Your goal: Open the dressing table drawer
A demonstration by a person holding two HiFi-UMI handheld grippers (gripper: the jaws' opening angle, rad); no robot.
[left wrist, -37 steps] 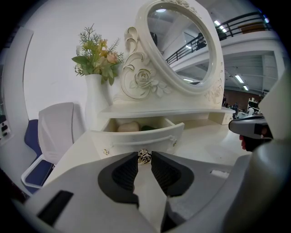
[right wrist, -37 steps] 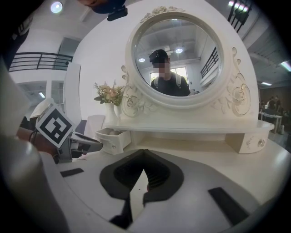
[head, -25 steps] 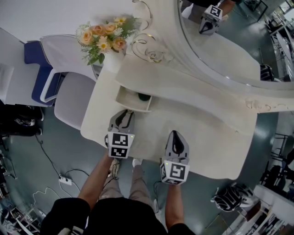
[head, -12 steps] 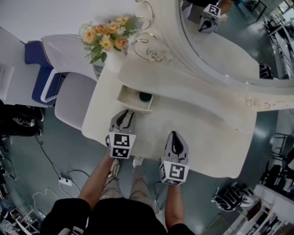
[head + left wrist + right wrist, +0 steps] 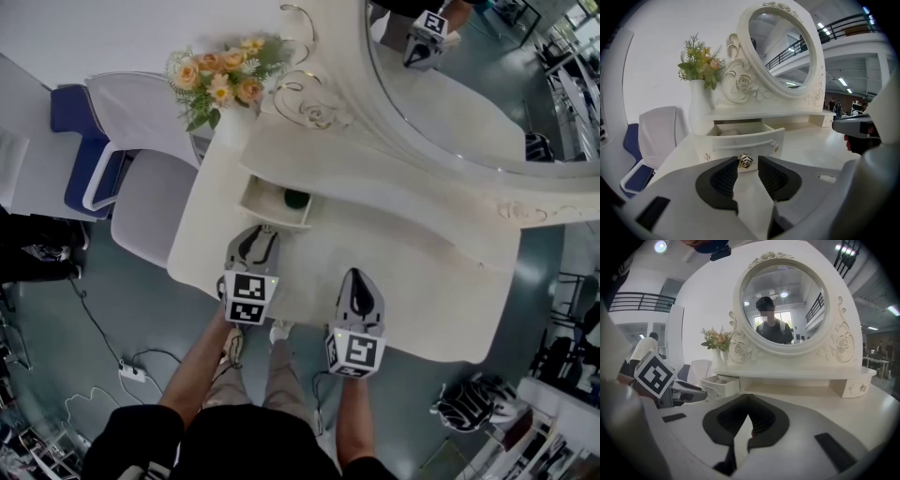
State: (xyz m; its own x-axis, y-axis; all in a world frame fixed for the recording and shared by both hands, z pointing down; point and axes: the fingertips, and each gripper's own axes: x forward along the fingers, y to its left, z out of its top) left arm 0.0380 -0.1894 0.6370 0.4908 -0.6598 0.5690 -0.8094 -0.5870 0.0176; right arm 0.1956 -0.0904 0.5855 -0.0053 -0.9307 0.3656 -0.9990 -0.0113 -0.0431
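Observation:
The small cream drawer (image 5: 272, 203) of the dressing table (image 5: 422, 281) stands pulled out, with a dark round thing (image 5: 295, 198) inside. Its front (image 5: 745, 143) carries a metal rose knob (image 5: 745, 161). My left gripper (image 5: 261, 229) sits right at that front. Its jaws (image 5: 746, 165) have just been opening; the knob lies between the pads with a gap beside it, so the gripper is open. My right gripper (image 5: 359, 274) rests over the tabletop to the right, apart from the drawer. In the right gripper view its jaws (image 5: 749, 397) meet at the tips, shut on nothing.
A white vase of orange flowers (image 5: 225, 80) stands on the table's back left corner. The oval mirror (image 5: 450, 75) in its carved frame rises behind the drawer shelf. A white chair (image 5: 141, 187) and a blue one (image 5: 80, 141) stand left of the table.

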